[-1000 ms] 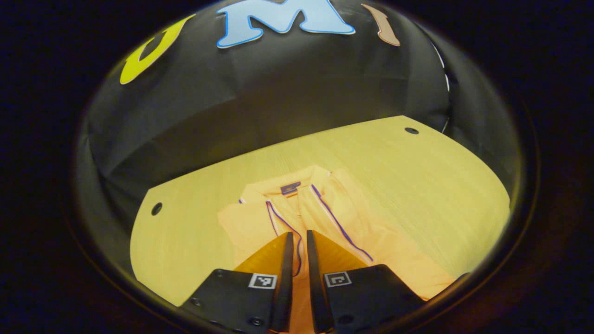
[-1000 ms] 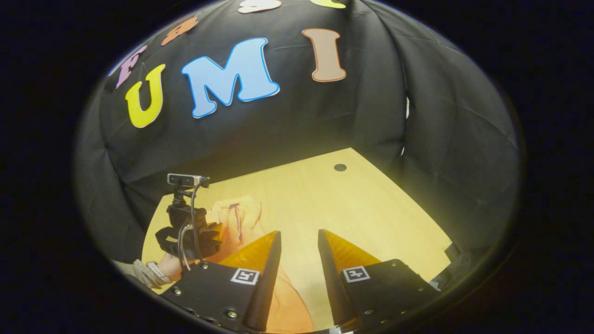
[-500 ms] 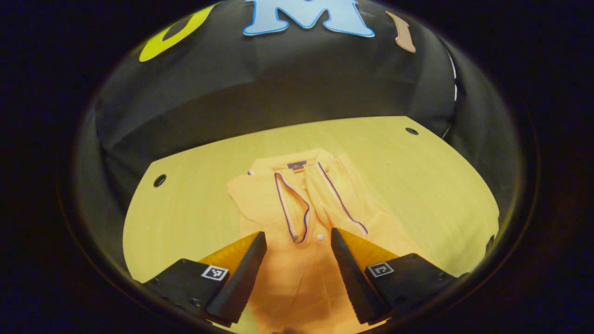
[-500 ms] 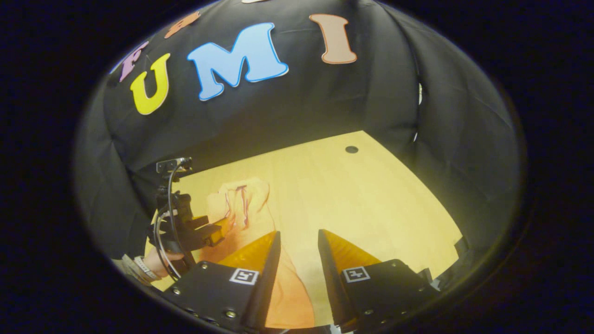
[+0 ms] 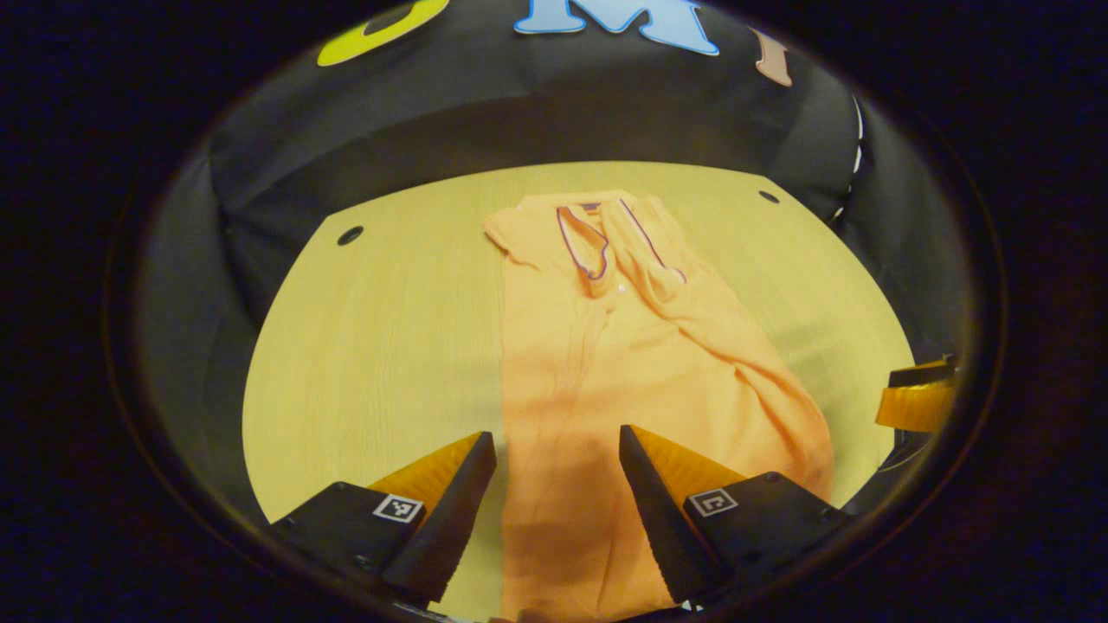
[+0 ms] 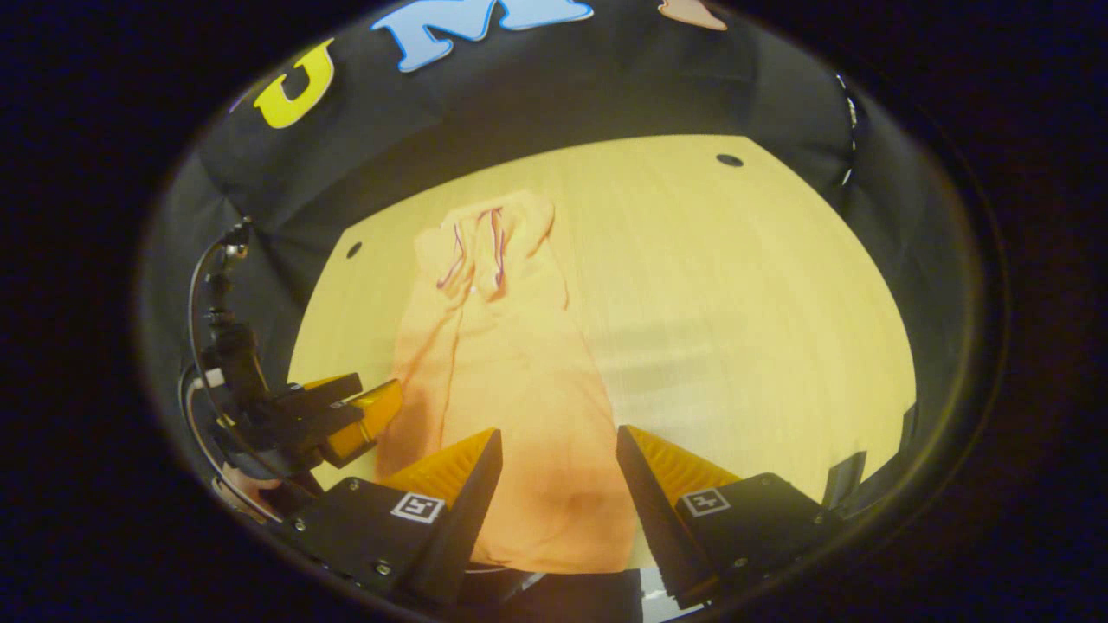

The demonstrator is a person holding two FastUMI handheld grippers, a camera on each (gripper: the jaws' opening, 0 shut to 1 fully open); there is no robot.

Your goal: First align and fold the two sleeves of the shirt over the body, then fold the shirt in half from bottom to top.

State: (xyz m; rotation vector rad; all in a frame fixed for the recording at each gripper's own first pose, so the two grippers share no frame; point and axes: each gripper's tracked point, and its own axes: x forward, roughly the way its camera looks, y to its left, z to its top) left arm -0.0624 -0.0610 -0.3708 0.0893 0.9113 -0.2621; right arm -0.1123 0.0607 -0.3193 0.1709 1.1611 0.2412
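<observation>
Both hand-held grippers have pulled back — left (image 5: 554,484) and right (image 6: 554,484) gape empty over the long orange fabric shirt (image 5: 606,363), collar at 12 o'clock on the pale wooden counter (image 5: 381,346).

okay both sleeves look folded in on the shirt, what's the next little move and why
Probably lower both open claws, left and right, onto the bottom hem of the shirt. It lies long and narrow on the table, the hem nearest them, unfolded.

We hold the left gripper (image 5: 554,484) with its jaws spread wide and nothing between them, and the right gripper (image 6: 554,480) the same way, jaws apart and empty. In the right gripper view, our hand (image 6: 247,484) grips the left gripper's handle low at the left edge.
</observation>
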